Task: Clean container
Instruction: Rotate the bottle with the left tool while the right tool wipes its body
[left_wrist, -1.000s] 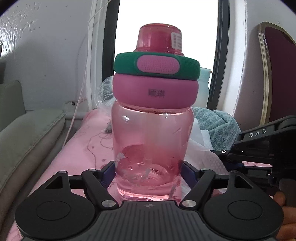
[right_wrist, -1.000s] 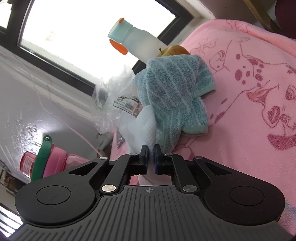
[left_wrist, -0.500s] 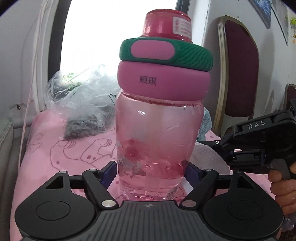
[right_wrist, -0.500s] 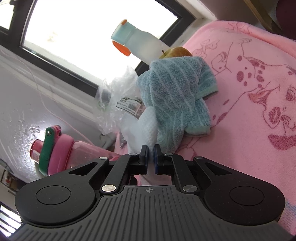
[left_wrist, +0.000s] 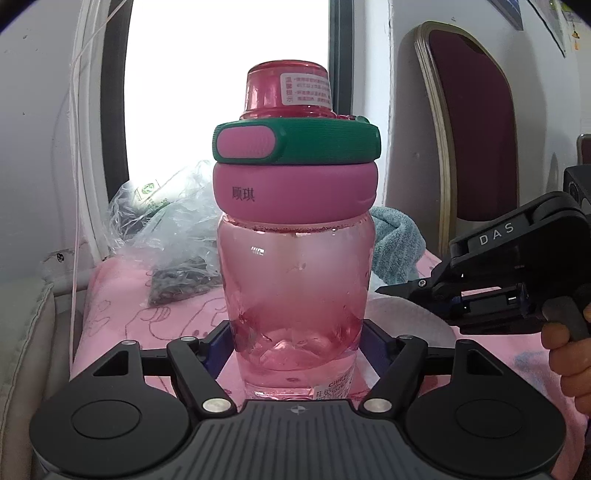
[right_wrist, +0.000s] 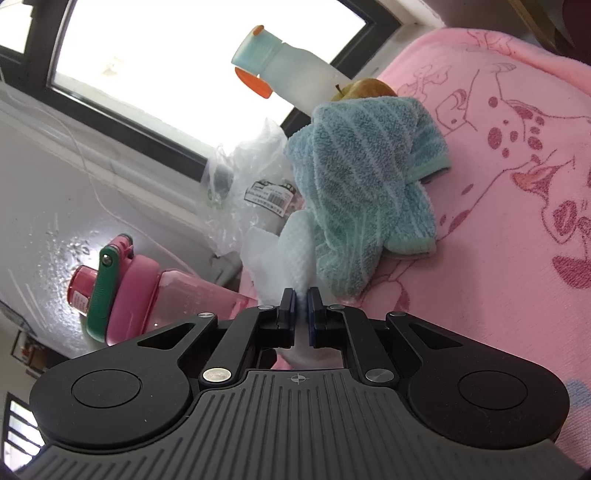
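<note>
A: Why was the pink bottle (left_wrist: 295, 288) clamped low, upright, in the left tongs (left_wrist: 295, 343)?

B: To steady it above the pink cloth (right_wrist: 517, 155). The right tongs (right_wrist: 302, 310), pinching a white wipe (right_wrist: 291, 251), stood just beside for wiping.

Apple (right_wrist: 364, 88) mostly hidden behind towel (right_wrist: 365, 192); bottle label (left_wrist: 306, 89) text unreadable.

A translucent pink water bottle (left_wrist: 295, 295) stands upright above the pink cloth, its base clamped between two black fingers; its pink collar, green strap and red cap are closed, with a white paper towel (right_wrist: 295, 251) nearby
</note>
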